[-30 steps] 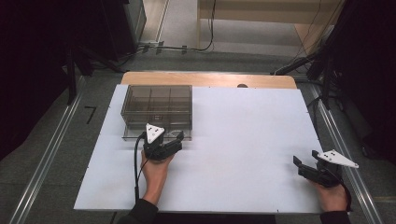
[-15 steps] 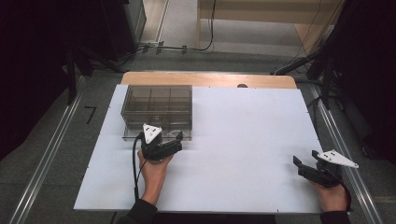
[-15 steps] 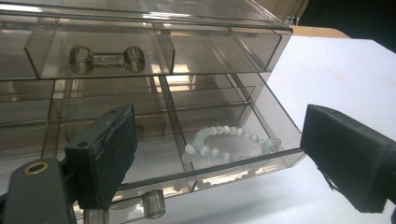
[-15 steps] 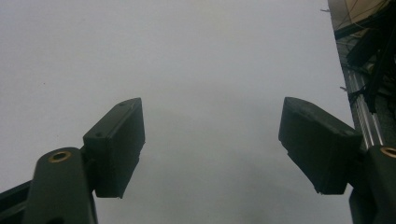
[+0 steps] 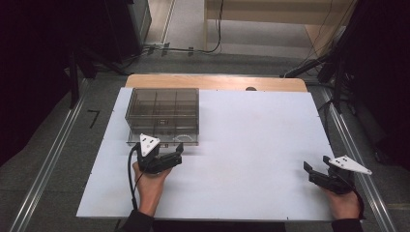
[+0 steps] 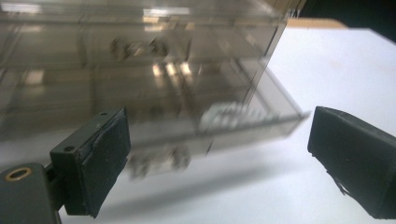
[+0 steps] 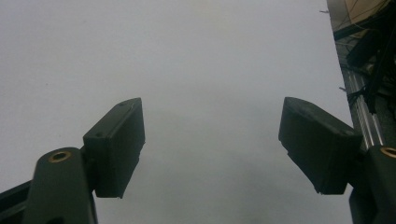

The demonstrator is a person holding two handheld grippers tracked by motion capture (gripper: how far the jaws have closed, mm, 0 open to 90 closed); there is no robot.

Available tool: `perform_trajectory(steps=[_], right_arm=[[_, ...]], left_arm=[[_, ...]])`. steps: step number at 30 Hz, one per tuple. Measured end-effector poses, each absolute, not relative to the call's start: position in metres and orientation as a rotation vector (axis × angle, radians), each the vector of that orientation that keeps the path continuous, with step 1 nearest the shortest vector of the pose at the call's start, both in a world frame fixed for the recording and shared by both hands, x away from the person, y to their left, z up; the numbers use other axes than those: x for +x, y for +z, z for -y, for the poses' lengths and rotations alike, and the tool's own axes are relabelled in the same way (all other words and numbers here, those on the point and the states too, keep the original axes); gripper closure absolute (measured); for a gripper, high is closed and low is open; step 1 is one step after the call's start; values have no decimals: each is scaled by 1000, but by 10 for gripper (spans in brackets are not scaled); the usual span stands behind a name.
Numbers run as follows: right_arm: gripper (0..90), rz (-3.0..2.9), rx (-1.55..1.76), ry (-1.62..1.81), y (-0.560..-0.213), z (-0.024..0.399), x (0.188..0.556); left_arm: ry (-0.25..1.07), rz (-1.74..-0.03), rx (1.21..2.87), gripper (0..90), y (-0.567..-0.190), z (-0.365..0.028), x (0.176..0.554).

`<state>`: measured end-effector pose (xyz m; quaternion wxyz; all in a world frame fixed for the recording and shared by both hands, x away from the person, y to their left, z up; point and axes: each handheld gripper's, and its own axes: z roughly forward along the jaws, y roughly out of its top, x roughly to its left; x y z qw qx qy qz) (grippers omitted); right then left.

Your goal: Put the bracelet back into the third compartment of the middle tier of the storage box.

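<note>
— High view, table from left to right: what sits where?

— My left gripper [image 5: 178,153] hovers just beside the near edge of the smoky clear drawer box [image 5: 163,110] at the left rear of the white tabletop [image 5: 251,145], its jaws spread wide with nothing between them. One low drawer [image 6: 261,116] juts out toward me.

— And farther right?

— My right gripper [image 5: 312,172] rests well apart near the table's right edge, jaws likewise spread and empty over bare white board.
</note>
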<state>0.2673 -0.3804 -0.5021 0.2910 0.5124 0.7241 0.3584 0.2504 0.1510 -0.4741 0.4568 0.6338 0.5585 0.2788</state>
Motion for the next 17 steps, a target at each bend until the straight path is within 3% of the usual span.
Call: perform_trajectory(steps=[10, 17], right_arm=[[209, -1930, 1362, 955, -500, 380, 266], [209, -1926, 1360, 958, -500, 379, 266]], left_arm=[[696, -1438, 1591, 62, -490, -200, 201], [672, -1463, 1587, 45, -492, -212, 180]])
